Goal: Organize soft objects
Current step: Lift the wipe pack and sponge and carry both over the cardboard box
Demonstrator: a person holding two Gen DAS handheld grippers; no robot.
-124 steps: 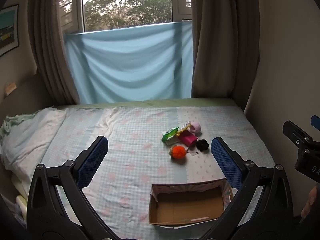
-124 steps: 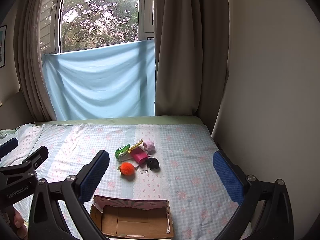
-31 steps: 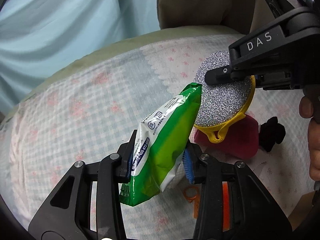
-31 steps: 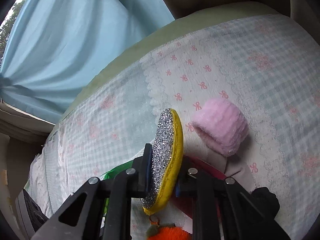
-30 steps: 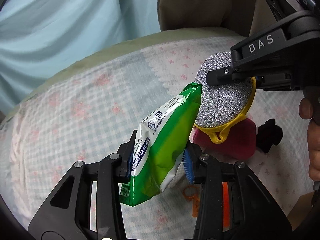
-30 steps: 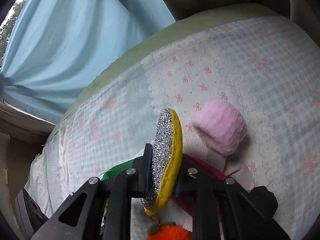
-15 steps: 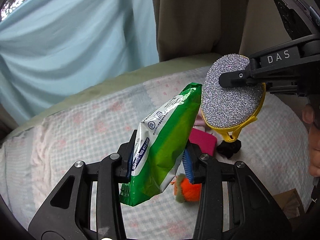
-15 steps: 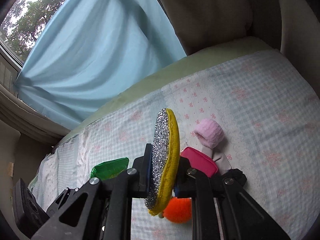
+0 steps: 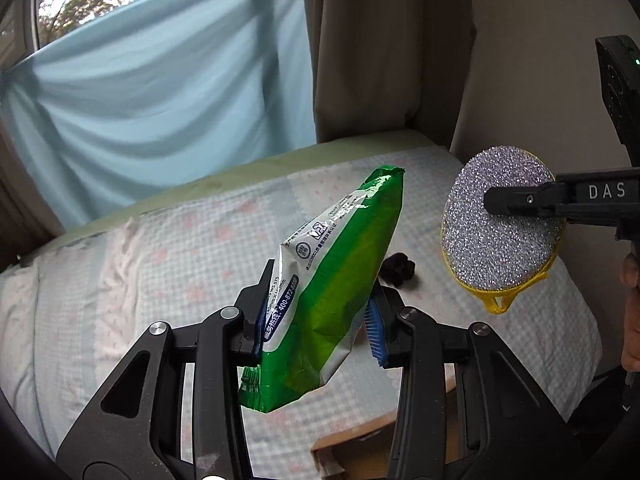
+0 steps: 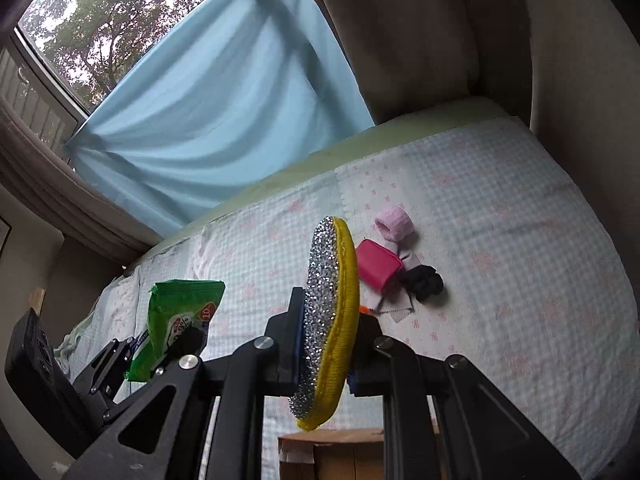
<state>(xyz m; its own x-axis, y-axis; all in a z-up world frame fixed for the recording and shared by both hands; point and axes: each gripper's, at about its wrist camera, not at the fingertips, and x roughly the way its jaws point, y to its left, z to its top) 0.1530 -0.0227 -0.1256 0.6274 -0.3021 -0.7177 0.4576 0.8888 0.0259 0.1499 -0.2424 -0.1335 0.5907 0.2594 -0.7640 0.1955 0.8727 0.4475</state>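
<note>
Bedroom setup: checked bedsheet [image 10: 500,240] over the bed, blue cloth [image 9: 152,96] hung across the window behind it, brown curtain [image 9: 384,48] beside the cloth.

Left gripper [image 9: 316,326] was up off the sheet, jaws pinching the green wipes pack [image 9: 332,276] around its lower half. Pack tilted, top end leaning up and right. Same pack [image 10: 176,312] showed in the right wrist view, left of the scrubber.

Right gripper [image 10: 324,350] was also raised, jaws clamped on the round scrubber [image 10: 330,320], glitter face on one side, yellow backing on the other, held edge-on to its own camera. From the left wrist view the scrubber [image 9: 500,228] sat right of the pack, apart from it, yellow loop hanging at the bottom.

Relative to the scrubber in the right wrist view: magenta pouch [image 10: 378,266] on the sheet just right of it, pink fluffy item [image 10: 394,224] beyond the pouch, black scrunchie [image 10: 422,282] right of the pouch. A sliver of orange toy [image 10: 366,309] poked out at the scrubber's right edge, mostly hidden.

Cardboard box [image 10: 332,456] was below the scrubber at the frame bottom; only its rim was visible.
</note>
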